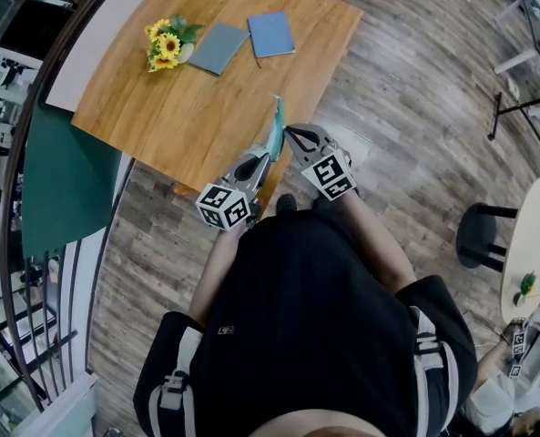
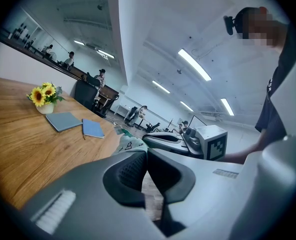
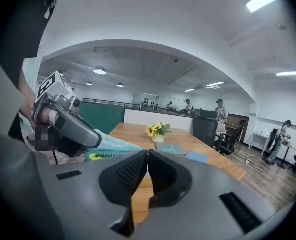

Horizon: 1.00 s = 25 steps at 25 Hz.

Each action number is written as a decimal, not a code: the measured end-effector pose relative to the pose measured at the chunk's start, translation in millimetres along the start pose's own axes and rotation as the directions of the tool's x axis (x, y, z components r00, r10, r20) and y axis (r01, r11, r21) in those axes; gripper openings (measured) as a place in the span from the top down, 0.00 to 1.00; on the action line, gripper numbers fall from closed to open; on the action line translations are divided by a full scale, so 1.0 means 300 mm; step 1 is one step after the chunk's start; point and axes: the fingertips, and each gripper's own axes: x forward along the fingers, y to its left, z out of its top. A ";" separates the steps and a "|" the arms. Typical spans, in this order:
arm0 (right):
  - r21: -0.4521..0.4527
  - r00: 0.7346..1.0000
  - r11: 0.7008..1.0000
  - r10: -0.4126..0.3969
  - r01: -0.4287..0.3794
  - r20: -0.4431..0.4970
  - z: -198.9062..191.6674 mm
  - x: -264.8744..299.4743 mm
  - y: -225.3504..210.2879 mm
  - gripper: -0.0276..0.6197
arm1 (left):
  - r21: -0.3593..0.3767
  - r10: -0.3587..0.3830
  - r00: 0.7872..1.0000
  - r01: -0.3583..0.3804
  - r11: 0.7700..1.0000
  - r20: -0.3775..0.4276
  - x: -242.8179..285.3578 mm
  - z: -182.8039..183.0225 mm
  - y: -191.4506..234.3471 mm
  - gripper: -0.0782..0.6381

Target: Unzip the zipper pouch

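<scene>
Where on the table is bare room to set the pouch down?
Free: the table middle, between grey notebook and near edge. Crowded: far edge, with sunflowers and blue notebook; near corner, where left gripper and right gripper hold the zipper pouch.

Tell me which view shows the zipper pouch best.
The right gripper view: the zipper pouch shows its broad teal side there. The head view catches it edge-on, as a thin strip. The left gripper view shows only a small pale corner of it.
</scene>
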 end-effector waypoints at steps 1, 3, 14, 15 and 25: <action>-0.001 1.000 1.000 0.001 -0.001 -0.001 0.001 0.000 -0.002 0.95 | -0.002 0.001 1.000 -0.001 1.000 0.000 -0.001 0.000 -0.002 0.89; -0.004 1.000 1.000 0.003 -0.003 -0.001 0.001 0.000 -0.010 0.95 | -0.003 0.003 1.000 -0.003 1.000 0.000 0.002 0.002 -0.004 0.89; -0.009 1.000 1.000 -0.012 0.012 -0.008 -0.012 0.005 -0.040 0.95 | 0.010 -0.011 1.000 0.011 1.000 -0.018 0.007 -0.005 -0.018 0.89; -0.009 1.000 1.000 -0.015 0.015 -0.009 -0.013 0.003 -0.044 0.95 | 0.012 -0.014 1.000 0.014 1.000 -0.021 0.010 -0.007 -0.022 0.89; 0.000 0.998 0.998 -0.056 0.056 -0.013 -0.024 -0.015 -0.102 0.95 | 0.031 -0.042 0.998 0.044 0.999 -0.043 0.041 -0.005 -0.051 0.89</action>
